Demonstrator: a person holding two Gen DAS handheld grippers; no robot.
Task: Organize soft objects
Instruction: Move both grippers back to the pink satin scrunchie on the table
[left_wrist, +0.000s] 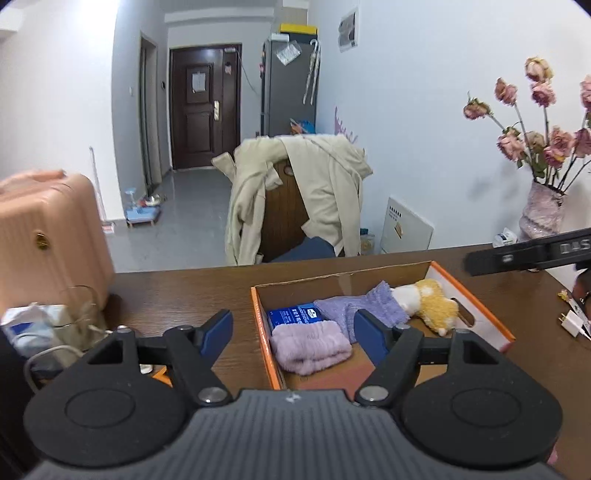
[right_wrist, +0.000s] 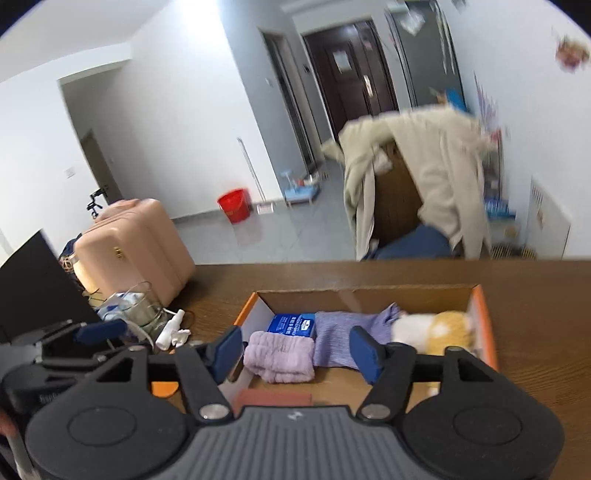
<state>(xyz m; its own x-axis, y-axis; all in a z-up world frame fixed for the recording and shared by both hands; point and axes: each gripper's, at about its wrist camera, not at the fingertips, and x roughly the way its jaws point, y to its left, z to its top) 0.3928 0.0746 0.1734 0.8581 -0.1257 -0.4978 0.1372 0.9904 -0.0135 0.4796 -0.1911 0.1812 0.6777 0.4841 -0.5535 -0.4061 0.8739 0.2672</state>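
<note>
While both grippers are being held above the near edge of the box (left_wrist: 476, 295), nothing is being gripped by either. The left gripper (left_wrist: 293, 330) is being kept released, its blue pads (left_wrist: 218, 328) spread wide with only air between them; its left finger is being seen over the table (left_wrist: 184, 284) and its right over the box interior. The right gripper (right_wrist: 295, 350) is likewise being kept released, its pads (right_wrist: 229, 350) apart and clear of the contents.

Inside the box, four items are being shown in a row. A folded lilac towel (left_wrist: 310, 349) is lying at the near left, with a blue packet (left_wrist: 295, 315) just behind it and touching it. A purple cloth (left_wrist: 360, 308) is lying at the middle, beside the towel. A plush toy (left_wrist: 430, 301), yellow and white, is resting at the right end, its head against the cloth.

A glass jar (right_wrist: 142, 308) and a white bottle (right_wrist: 171, 328) are standing on the table left of the box. A coat (left_wrist: 314, 184) is being draped over a chair beyond the table.
</note>
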